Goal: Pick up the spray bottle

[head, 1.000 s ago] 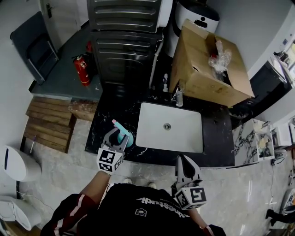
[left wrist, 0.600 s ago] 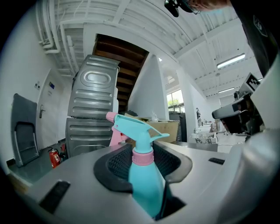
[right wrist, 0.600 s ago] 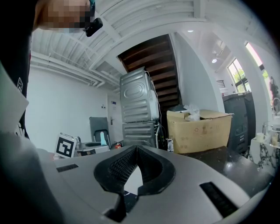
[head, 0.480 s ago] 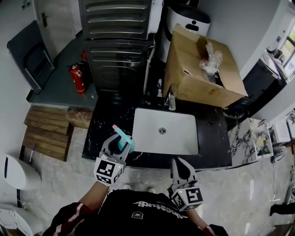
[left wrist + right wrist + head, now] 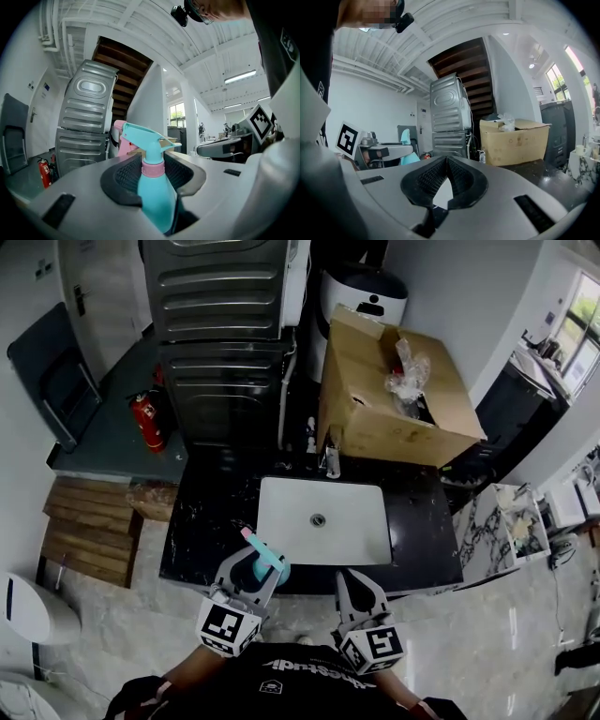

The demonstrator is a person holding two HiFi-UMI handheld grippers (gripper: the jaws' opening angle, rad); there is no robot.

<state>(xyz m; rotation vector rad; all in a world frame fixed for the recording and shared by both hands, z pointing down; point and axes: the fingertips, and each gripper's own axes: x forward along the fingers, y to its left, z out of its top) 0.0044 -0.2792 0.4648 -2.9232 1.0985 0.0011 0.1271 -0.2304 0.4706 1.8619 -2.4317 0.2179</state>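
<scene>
Black marble counter point(image 5: 214, 521), white sink point(image 5: 349, 532), cardboard box point(image 5: 375, 432).

The spray bottle point(image 5: 154, 199) is teal, with a pink collar at its neck, a teal trigger head and a pink nozzle. It stands upright, clamped at its shoulder between the pads of the left hand-held gripper point(image 5: 251, 570), over the dark bench's point(image 5: 202, 540) front edge.

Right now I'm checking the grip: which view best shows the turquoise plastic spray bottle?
Left gripper view: the turquoise spray bottle stands large and upright between the left gripper's pads. Head view shows it small from above; right gripper view catches only a turquoise sliver.
</scene>
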